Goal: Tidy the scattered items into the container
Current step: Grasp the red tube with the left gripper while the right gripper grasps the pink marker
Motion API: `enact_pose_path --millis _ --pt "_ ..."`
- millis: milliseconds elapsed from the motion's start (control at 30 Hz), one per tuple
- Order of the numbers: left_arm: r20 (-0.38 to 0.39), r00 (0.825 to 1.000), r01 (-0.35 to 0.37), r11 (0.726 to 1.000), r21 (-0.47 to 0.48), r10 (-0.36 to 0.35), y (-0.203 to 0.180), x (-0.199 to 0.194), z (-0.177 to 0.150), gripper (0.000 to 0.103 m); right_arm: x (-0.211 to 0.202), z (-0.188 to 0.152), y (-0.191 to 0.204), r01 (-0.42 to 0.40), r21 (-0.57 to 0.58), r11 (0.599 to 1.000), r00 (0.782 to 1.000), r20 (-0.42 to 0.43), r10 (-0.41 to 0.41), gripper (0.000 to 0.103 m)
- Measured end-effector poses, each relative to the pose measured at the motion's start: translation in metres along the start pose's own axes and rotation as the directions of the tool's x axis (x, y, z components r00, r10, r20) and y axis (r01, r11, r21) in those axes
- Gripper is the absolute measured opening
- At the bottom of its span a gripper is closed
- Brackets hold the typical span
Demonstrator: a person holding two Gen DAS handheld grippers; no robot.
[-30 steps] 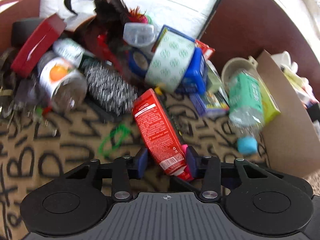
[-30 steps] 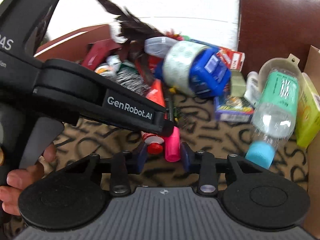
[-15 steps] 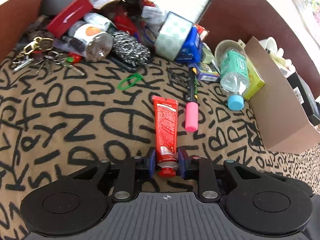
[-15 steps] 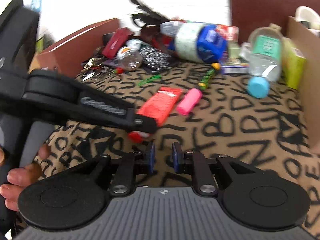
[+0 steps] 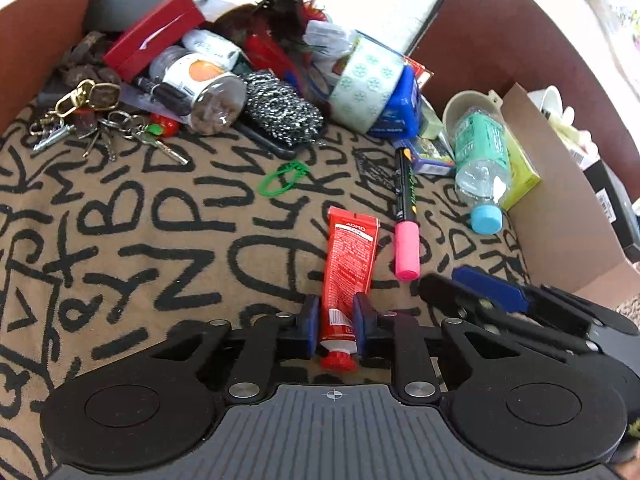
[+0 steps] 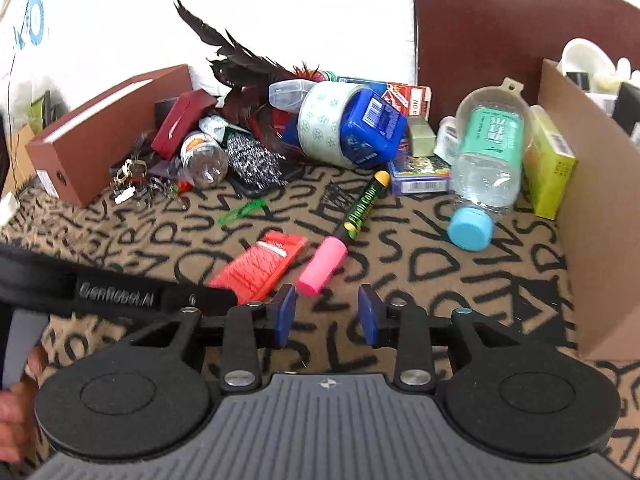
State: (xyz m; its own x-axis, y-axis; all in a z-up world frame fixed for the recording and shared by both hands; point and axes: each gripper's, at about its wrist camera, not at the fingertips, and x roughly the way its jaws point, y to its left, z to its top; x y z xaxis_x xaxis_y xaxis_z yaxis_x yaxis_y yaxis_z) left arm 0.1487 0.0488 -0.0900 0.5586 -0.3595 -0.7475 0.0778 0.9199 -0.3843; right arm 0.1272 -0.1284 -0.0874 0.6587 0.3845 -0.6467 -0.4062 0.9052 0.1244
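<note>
My left gripper (image 5: 336, 330) had its fingers closing on the red tube (image 5: 347, 268), the blue pads pressed against the tube's neck end, with the red cap (image 5: 337, 360) sitting behind the fingers toward the camera. The grip sat on the narrow end only; the long body ran forward from the fingers and lay on the lettered mat (image 5: 160, 240). I judged that a lift from here could let the tube pivot or slip out of the pads, since most of its length hung ahead of the hold.

My right gripper (image 6: 327, 316) had its fingers opening, at a middling gap, with nothing between them. The pink-capped marker (image 6: 348, 236) lay just ahead of the right gripper's left finger, its cap near that fingertip but apart from it. It lay slanted across the fingers' line, so a closing there could, in my judgement, nudge the cap aside rather than catch it.

The two grippers stood close together. A crossing of their paths could knock the tube loose.

Further ahead of the fingers lay the pile, with a water bottle (image 6: 486, 168) on its side, which could roll if bumped. The cardboard box (image 6: 592, 216) stood to the right of the fingers; I took it for the container, though that was not certain.
</note>
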Motion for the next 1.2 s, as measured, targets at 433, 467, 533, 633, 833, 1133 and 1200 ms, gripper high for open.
enact_pose_path --millis 433,467,533,633,833,1133,1200 --pt "-0.002 1.000 -0.022 0.997 0.077 0.022 -0.016 0.001 -0.001 0.015 0.028 0.002 -0.003 0.065 0.030 0.997 0.997 -0.049 -0.063 0.019" --pt "-0.005 1.000 -0.021 0.996 0.091 0.021 -0.019 0.001 -0.003 0.014 0.025 0.001 -0.007 0.059 0.041 0.997 0.997 -0.056 -0.057 0.018" --pt "-0.009 1.000 -0.025 0.993 0.117 0.026 -0.025 0.000 -0.007 0.014 0.016 -0.004 -0.011 0.053 0.051 0.997 0.997 -0.066 -0.049 0.017" --pt "-0.018 0.999 -0.027 0.989 0.145 0.029 -0.031 -0.003 -0.014 0.014 0.000 -0.016 -0.012 0.052 0.040 0.998 0.995 -0.086 -0.049 0.017" --pt "-0.040 0.999 -0.029 0.983 0.179 0.036 -0.032 -0.020 -0.035 0.014 -0.040 -0.046 -0.011 0.054 0.020 0.998 0.991 -0.124 -0.051 0.017" --pt "-0.043 0.998 -0.033 0.982 0.184 0.042 -0.036 -0.021 -0.040 0.040 -0.052 -0.054 -0.003 0.088 -0.030 0.996 0.988 -0.121 -0.091 0.022" --pt "-0.044 0.998 -0.034 0.981 0.192 0.043 -0.038 -0.019 -0.039 0.043 -0.049 -0.050 -0.003 0.081 -0.033 0.996 0.990 -0.112 -0.084 0.029"
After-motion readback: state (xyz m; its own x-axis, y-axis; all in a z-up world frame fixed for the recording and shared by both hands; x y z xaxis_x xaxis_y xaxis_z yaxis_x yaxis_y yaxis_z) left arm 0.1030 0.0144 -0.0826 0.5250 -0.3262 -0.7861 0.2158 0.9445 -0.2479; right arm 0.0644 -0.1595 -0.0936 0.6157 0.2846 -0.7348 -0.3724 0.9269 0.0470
